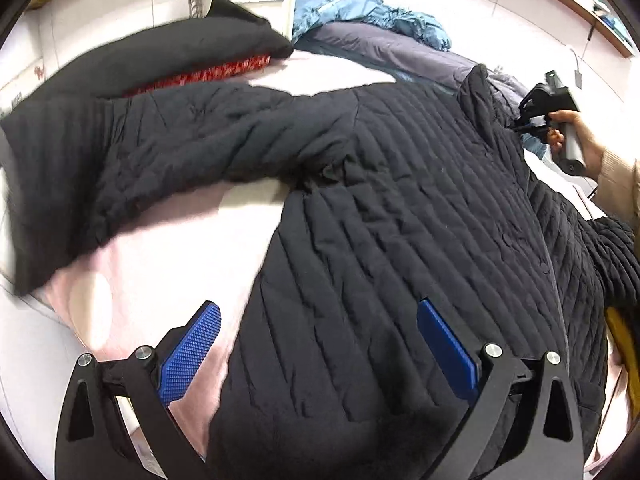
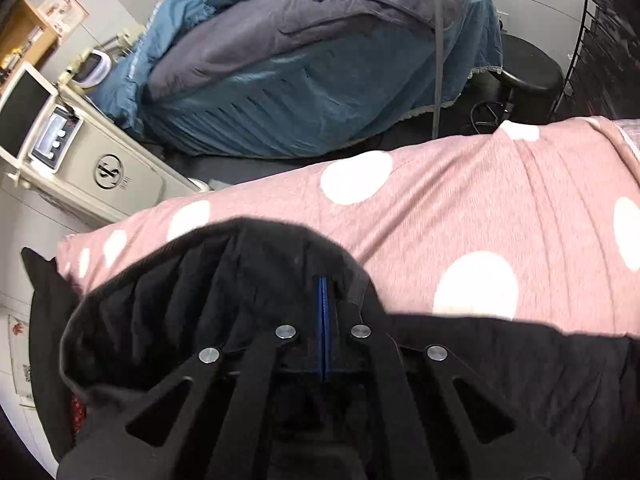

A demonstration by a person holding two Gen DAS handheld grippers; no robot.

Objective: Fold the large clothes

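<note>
A matt black quilted cloth jacket [image 1: 400,220] is seen on soft pink white-dotted fabric bedding [image 2: 460,216]; blue knurled rubbery gripper pads [image 1: 192,354] are visible.

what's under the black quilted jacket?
The black quilted jacket lies on a pink bedcover with white dots, visible around its edges. Anything directly beneath the jacket's body is covered. The right gripper pinches its collar.

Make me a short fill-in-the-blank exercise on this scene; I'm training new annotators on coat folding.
1. The black quilted coat lies on a pink bedspread with white ____.
2. The right tongs are ____ on the coat's collar.
3. The left tongs are ____ above the coat's lower part.
4. Beyond the pink bed, a grey blanket lies over a ____ bedcover.

Missing words: dots; shut; open; blue
</note>
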